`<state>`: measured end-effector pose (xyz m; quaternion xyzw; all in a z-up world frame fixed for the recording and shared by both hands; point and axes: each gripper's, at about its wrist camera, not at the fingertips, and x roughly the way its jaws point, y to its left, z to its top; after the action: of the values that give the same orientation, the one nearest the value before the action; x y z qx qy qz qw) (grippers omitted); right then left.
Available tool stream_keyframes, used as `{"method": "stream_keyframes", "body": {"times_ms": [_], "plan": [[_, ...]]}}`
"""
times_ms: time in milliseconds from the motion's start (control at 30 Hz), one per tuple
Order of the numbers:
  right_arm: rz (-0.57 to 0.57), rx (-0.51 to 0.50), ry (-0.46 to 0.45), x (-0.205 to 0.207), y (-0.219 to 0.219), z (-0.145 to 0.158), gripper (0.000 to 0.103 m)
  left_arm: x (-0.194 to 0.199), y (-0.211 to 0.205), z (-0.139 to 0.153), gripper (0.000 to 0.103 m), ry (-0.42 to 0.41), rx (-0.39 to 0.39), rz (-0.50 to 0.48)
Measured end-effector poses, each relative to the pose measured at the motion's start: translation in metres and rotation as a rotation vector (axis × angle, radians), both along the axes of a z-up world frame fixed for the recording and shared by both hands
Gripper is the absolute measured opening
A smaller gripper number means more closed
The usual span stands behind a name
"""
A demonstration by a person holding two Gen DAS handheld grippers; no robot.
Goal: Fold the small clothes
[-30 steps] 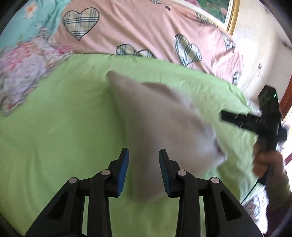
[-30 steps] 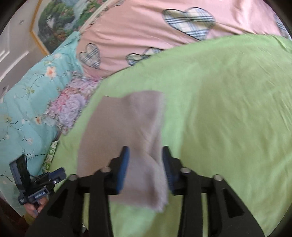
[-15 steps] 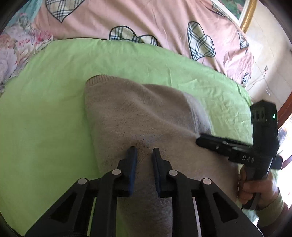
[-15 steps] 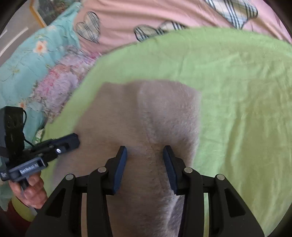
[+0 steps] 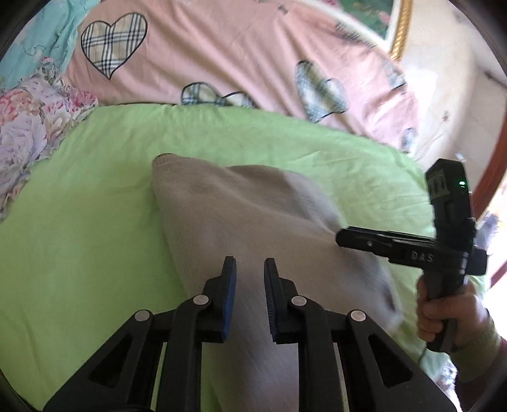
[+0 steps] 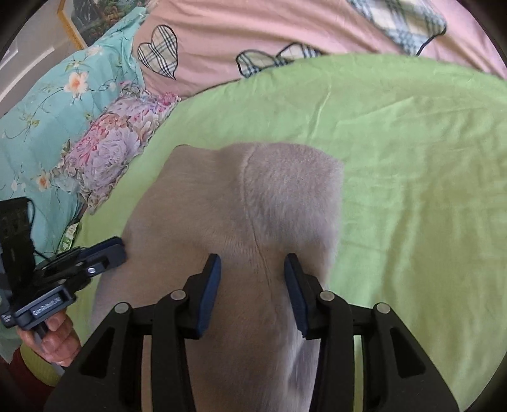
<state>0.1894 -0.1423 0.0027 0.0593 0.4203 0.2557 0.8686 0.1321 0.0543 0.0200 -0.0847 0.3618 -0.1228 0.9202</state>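
Beige knit garment (image 6: 253,202) on green sheet (image 6: 412,158) – both grippers over it.

green sheet (image 5: 95,253) | pink heart-print quilt (image 5: 237,54) | floral pillow (image 6: 107,152) | framed picture (image 5: 380,19)

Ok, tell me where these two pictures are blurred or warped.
Left wrist view: the beige garment smears near its right corner, and the pink heart bedding is soft. Right wrist view: garment fairly sharp, its lower edge smeared. Both views bulge, so the green sheet curves.
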Motion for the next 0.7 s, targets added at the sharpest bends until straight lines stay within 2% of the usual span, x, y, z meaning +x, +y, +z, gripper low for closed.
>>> {"method": "stream_keyframes", "body": {"times_ms": [133, 200, 267, 333, 400, 500, 700], "plan": [[0.033, 0.032, -0.044, -0.051, -0.009, 0.010, 0.043, -0.050, 0.005, -0.004, 0.017, -0.021, -0.048, -0.054], [0.060, 0.032, -0.031, -0.073, -0.009, 0.005, 0.043, -0.058, 0.002, -0.012, 0.017, 0.000, -0.040, -0.067], [0.074, 0.003, -0.009, -0.085, -0.006, -0.006, 0.044, -0.061, 0.000, -0.030, 0.017, 0.060, 0.000, -0.042], [0.064, -0.085, 0.006, -0.093, -0.005, -0.023, 0.044, -0.059, 0.001, -0.051, 0.017, 0.120, 0.022, -0.033], [0.034, -0.158, 0.011, -0.095, -0.010, -0.041, 0.044, -0.062, 0.002, -0.060, 0.017, 0.129, 0.003, -0.019], [0.013, -0.108, 0.017, -0.095, -0.021, -0.041, 0.044, -0.064, 0.001, -0.059, 0.017, 0.123, 0.006, -0.001], [0.006, -0.133, -0.002, -0.101, -0.022, -0.040, 0.044, -0.067, 0.003, -0.060, 0.017, 0.122, -0.001, 0.026]]}}
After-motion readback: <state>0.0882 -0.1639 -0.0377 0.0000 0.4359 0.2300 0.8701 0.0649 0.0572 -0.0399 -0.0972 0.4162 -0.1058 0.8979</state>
